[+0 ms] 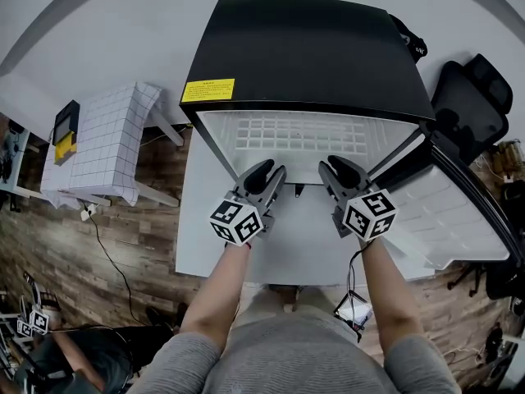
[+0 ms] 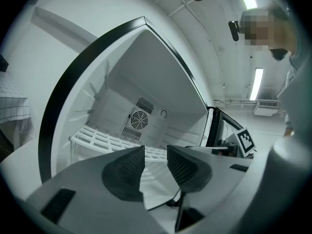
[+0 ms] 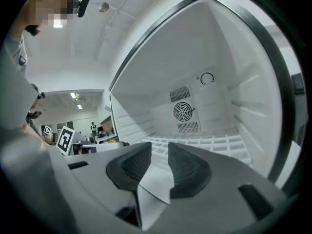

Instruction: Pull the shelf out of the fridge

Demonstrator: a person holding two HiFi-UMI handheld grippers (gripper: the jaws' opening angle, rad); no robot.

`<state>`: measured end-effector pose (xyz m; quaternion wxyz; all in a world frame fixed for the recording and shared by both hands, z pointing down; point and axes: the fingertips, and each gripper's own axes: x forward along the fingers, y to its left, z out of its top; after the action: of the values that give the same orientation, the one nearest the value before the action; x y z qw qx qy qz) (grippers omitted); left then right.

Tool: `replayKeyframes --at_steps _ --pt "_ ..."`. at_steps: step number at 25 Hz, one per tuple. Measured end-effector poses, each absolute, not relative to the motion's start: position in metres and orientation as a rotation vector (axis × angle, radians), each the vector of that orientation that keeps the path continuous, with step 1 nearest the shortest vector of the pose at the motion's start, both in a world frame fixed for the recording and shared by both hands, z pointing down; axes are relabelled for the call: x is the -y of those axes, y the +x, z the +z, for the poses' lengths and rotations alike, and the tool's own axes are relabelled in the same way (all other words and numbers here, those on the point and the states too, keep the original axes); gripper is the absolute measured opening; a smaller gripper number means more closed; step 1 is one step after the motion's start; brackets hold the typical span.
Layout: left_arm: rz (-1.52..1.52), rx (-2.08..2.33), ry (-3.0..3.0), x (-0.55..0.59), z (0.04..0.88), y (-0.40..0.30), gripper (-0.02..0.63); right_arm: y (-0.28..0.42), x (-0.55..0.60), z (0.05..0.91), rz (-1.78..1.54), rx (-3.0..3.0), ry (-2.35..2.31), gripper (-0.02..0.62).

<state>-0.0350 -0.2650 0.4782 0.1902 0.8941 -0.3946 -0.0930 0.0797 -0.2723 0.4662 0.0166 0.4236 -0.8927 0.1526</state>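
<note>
A black fridge (image 1: 303, 48) stands with its door (image 1: 463, 212) swung open to the right. Its white grid shelf (image 1: 303, 134) lies flat inside, near the bottom of the opening. My left gripper (image 1: 273, 173) and right gripper (image 1: 330, 169) sit side by side at the shelf's front edge, pointing into the fridge. In the left gripper view the left gripper (image 2: 156, 151) is open, and the shelf (image 2: 97, 139) lies just beyond its tips. In the right gripper view the right gripper (image 3: 160, 147) is also open before the shelf (image 3: 214, 143). Only white surface shows in each gap.
A round fan grille (image 3: 183, 112) sits on the fridge's back wall, with ribbed side walls around it. A small table with a checked cloth (image 1: 98, 142) stands to the left and a black chair (image 1: 476, 105) to the right. The fridge rests on a white platform (image 1: 205, 236) over wooden floor.
</note>
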Motion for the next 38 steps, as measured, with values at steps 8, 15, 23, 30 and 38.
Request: replayKeyframes --at_steps 8,15,23,30,38 --pt "-0.249 1.190 2.376 0.278 0.498 -0.044 0.132 0.100 0.279 0.503 0.773 2.681 1.547 0.109" --pt "-0.119 1.263 2.371 0.289 0.517 -0.041 0.176 0.101 0.290 0.522 0.870 2.608 1.620 0.115" --pt "-0.353 1.307 2.076 0.304 0.532 -0.047 0.175 0.109 0.308 0.529 1.131 2.567 1.816 0.115" --pt "-0.450 1.320 1.943 0.312 0.539 -0.049 0.175 0.097 0.315 0.529 1.242 2.554 1.844 0.115" --pt "-0.560 1.299 1.879 0.323 0.531 -0.056 0.175 0.094 0.316 0.526 1.366 2.609 1.827 0.115"
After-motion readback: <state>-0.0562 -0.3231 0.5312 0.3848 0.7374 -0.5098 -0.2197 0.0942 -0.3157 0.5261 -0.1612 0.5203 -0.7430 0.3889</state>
